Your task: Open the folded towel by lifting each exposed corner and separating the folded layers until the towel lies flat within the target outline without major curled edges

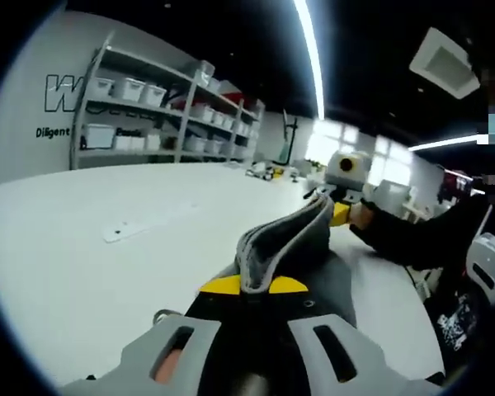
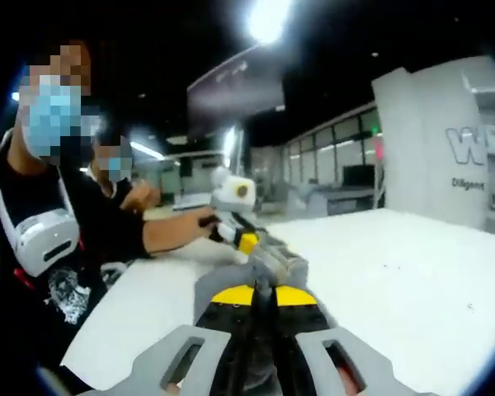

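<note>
**Towel held taut between both claws, mid-unfold**

White and broad, the desk [image 1: 107, 272] runs back toward storage shelves [image 1: 148, 107] stacked with bins against a lettered wall, under long ceiling lights. On the desk lies a small pale tag-like object [image 1: 120, 233], well apart from the towel.

The grey towel [image 1: 289, 243] is lifted off the desk and hangs between the two tools. The left claw [image 1: 254, 286] has its yellow-tipped jaws pinched together on one folded edge of the towel, layers bunched just above the tips. The right claw [image 2: 254, 294] is likewise closed on towel cloth, which rises from between its jaws. Each view catches the other claw at the far end of the towel, gripping its opposite corner, with the person's dark sleeve [image 1: 412, 235] behind it.

By my reading, the step in hand is separating the layers: two corners are gripped and the cloth is raised, but it is still folded and thick along the span. No target outline can be made out beside the towel. The next move likely calls for drawing the claws apart so the fold opens, then lowering the towel flat onto the desk and checking for curled edges.
</note>
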The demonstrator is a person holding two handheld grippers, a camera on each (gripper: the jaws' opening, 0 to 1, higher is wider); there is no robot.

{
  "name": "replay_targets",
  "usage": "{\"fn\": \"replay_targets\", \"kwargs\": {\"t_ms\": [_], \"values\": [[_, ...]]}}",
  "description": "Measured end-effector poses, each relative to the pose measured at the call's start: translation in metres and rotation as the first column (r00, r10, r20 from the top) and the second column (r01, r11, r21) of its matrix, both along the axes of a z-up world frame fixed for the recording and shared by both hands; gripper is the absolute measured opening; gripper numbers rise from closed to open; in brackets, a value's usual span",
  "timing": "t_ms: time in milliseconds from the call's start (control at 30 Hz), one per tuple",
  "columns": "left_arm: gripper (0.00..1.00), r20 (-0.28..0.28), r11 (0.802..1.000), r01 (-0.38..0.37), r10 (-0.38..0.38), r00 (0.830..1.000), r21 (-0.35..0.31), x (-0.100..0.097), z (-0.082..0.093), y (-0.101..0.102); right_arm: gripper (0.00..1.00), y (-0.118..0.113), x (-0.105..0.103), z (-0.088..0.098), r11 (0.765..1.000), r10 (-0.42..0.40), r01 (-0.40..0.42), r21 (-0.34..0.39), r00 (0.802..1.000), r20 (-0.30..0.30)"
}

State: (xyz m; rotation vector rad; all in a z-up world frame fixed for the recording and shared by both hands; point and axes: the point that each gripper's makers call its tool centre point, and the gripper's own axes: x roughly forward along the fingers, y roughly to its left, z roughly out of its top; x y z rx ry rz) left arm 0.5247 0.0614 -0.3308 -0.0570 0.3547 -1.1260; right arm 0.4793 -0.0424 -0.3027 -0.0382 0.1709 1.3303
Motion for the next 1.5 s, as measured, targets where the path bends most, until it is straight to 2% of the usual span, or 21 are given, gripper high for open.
{"fn": "replay_targets", "kwargs": {"t_ms": [300,400,633,867,900,933,1067,1300,1433,1500], "values": [[0.06,0.038,1.000,0.025,-0.025,0.999,-0.006,-0.027,0.024,0.000,0.01,0.003,-0.031,0.017,1.000,0.019,-0.019,-0.010,0.998,0.053],[0.06,0.064,0.999,0.039,-0.039,0.997,-0.003,-0.042,0.033,-0.001,0.01,0.002,-0.041,0.025,1.000,0.023,-0.023,-0.001,0.995,0.101],[0.06,0.086,0.999,0.042,-0.042,0.995,0.003,-0.060,0.041,0.001,0.01,0.000,-0.053,0.028,1.000,0.006,-0.006,-0.003,0.995,0.096],[0.06,0.109,0.998,0.054,-0.055,0.993,0.008,-0.087,0.048,0.001,0.02,-0.002,-0.081,0.034,1.000,0.017,-0.017,-0.009,0.994,0.103],[0.07,0.113,0.998,0.058,-0.058,0.992,0.007,-0.092,0.048,0.001,0.01,-0.001,-0.086,0.033,1.000,0.024,-0.022,-0.015,0.993,0.116],[0.07,0.117,0.998,0.061,-0.061,0.991,0.008,-0.096,0.048,0.001,0.01,-0.001,-0.092,0.032,0.999,0.038,-0.034,-0.033,0.987,0.154],[0.07,0.126,0.997,0.066,-0.069,0.990,0.029,-0.109,0.044,0.001,0.01,0.000,-0.107,0.025,0.997,0.048,-0.039,-0.060,0.987,0.152],[0.07,0.138,0.998,0.064,-0.067,0.988,0.024,-0.130,0.043,0.005,0.01,0.002,-0.125,0.022,0.998,0.054,-0.047,-0.052,0.986,0.155],[0.07,0.166,0.997,0.067,-0.071,0.984,0.028,-0.150,0.039,0.001,0.01,0.004,-0.140,0.018,0.995,0.084,-0.068,-0.075,0.968,0.235],[0.07,0.192,0.997,0.073,-0.079,0.978,0.036,-0.157,0.038,0.002,0.01,0.004,-0.145,0.015,0.994,0.090,-0.073,-0.077,0.965,0.246]]}}
